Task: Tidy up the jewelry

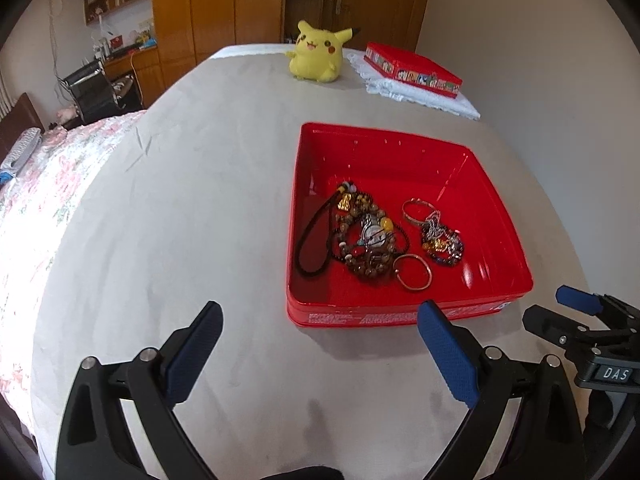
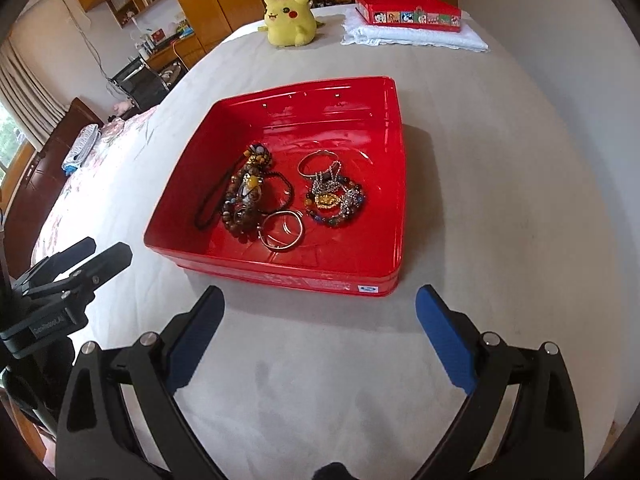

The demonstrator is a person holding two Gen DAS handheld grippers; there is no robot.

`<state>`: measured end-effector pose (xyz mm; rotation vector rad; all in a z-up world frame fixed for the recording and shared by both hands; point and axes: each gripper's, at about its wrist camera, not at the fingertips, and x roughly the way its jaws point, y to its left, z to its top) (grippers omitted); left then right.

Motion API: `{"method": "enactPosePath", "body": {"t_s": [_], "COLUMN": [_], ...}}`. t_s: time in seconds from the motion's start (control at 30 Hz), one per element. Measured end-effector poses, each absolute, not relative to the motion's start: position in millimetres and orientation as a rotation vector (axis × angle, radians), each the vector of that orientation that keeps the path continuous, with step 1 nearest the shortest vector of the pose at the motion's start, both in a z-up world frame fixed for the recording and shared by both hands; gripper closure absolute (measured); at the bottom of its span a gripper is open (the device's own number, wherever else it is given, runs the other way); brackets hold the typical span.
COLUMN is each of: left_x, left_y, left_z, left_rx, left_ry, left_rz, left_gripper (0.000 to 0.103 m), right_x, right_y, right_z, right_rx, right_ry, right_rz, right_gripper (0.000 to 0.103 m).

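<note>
Grey bedcover (image 1: 180, 200) carries a glossy red tin (image 2: 394, 184) holding two tangled bead-bracelet heaps (image 2: 248, 196) and two bare metal rings (image 2: 282, 230) (maybe more); both my left gripper (image 1: 320, 316) and right gripper (image 2: 320, 300) gape empty.

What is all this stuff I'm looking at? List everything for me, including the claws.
Open red tin box: one, red, middle of the bed cover, just ahead of both claws.
Heap of beaded bracelets and dark cord: one tangle, brown and black, inside the box, left part.
Plain metal bangles: a few overlapping, silver, inside the box, near front.
Colourful bead-and-chain cluster: one, mixed colours, inside the box, right of the heap.
Yellow plush toy: one, yellow, far end.
Red lid with cartoon pictures: one, red, on the folded white cloth, far right.
Grey bed cover: one, grey, underneath everything.
Left claw: open, empty.
Right claw: open, empty.
</note>
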<state>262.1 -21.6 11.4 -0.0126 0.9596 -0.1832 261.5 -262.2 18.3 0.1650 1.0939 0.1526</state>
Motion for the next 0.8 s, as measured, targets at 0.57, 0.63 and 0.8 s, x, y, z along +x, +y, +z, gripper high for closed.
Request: {"method": "enactPosePath", "body": {"t_s": [0.57,0.63,0.8], "left_x": [265,265,265], "left_y": [-25,-25,-26], "left_z": [9,8,7], "left_rx": [0.026,0.027,0.029], "left_ry": [0.942,0.945,0.948], "left_rz": [-0.158,-0.158,-0.154], "left_gripper": [0.005,0.005,0.005], "right_x": [271,271,271], "right_y": [-255,-255,-254], "right_z": [4,4,4], "right_rx": [0.130,0.127,0.127], "right_ry": [1.120,1.119,1.119], "right_rz": [0.136,0.134,0.137], "right_gripper": [0.007,0.007,0.007]}}
